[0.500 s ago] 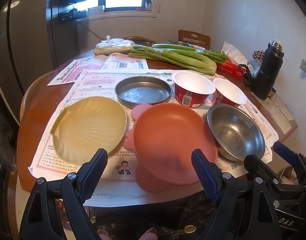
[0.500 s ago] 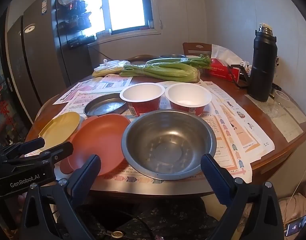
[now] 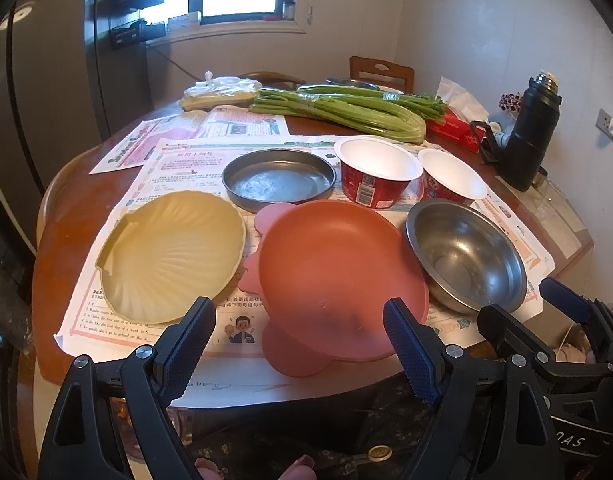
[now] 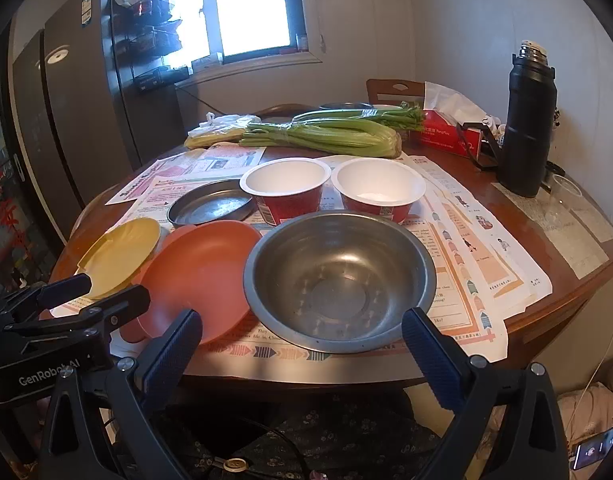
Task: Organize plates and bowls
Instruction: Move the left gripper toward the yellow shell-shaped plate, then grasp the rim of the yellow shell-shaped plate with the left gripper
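Note:
On the paper-covered round table sit a yellow shell-shaped plate (image 3: pixel 170 254), an orange plate (image 3: pixel 338 276), a flat metal dish (image 3: pixel 278 180), a steel bowl (image 3: pixel 466 254) and two red paper bowls (image 3: pixel 376 172) (image 3: pixel 450 178). My left gripper (image 3: pixel 298 344) is open and empty, at the table's near edge before the orange plate. My right gripper (image 4: pixel 302 348) is open and empty, just before the steel bowl (image 4: pixel 340 280). The orange plate (image 4: pixel 198 276), yellow plate (image 4: pixel 120 254), metal dish (image 4: pixel 210 202) and paper bowls (image 4: pixel 286 186) (image 4: pixel 378 188) show in the right wrist view too.
Celery bunches (image 3: pixel 346 110), a bagged item (image 3: pixel 218 92), a red tissue box (image 4: pixel 450 132) and a black thermos (image 4: pixel 528 124) stand at the back and right. A clear cup (image 4: pixel 562 200) sits near the thermos. A chair back (image 3: pixel 382 72) is behind the table.
Both grippers have eased slightly toward the table; the dishes have not moved.

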`<state>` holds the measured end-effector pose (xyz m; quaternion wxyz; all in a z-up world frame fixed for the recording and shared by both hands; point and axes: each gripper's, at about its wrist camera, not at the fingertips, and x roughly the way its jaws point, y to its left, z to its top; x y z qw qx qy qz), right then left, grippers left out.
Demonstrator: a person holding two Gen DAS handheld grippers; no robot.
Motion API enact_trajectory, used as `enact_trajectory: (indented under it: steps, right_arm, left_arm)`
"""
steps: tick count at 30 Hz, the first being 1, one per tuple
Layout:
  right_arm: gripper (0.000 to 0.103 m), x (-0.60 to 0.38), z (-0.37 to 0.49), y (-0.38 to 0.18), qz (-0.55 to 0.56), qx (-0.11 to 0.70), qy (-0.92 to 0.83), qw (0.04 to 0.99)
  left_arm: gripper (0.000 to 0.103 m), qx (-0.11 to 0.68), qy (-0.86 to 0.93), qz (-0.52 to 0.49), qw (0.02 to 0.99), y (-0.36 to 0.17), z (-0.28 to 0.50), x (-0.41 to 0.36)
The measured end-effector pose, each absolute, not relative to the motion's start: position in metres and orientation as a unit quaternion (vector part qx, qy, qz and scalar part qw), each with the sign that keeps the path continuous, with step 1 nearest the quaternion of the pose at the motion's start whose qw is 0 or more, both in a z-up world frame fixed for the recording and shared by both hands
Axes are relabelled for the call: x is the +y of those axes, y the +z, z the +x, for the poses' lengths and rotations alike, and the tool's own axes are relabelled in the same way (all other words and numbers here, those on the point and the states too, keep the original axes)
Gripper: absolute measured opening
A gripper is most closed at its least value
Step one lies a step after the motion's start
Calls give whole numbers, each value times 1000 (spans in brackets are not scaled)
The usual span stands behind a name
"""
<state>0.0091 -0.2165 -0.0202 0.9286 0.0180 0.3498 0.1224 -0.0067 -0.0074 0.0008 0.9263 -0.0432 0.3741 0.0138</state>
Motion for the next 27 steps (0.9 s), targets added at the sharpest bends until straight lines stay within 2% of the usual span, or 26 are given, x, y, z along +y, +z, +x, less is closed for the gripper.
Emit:
enact_trajectory:
  steps: [21, 27]
  right_arm:
    - [101, -215, 5, -16, 14, 339, 130, 932]
    - [101, -192, 3, -1, -19, 308, 175, 935]
  left_arm:
    - [87, 388, 28, -38, 920, 1, -4, 5]
    - [87, 373, 53, -51, 925, 11, -12, 30]
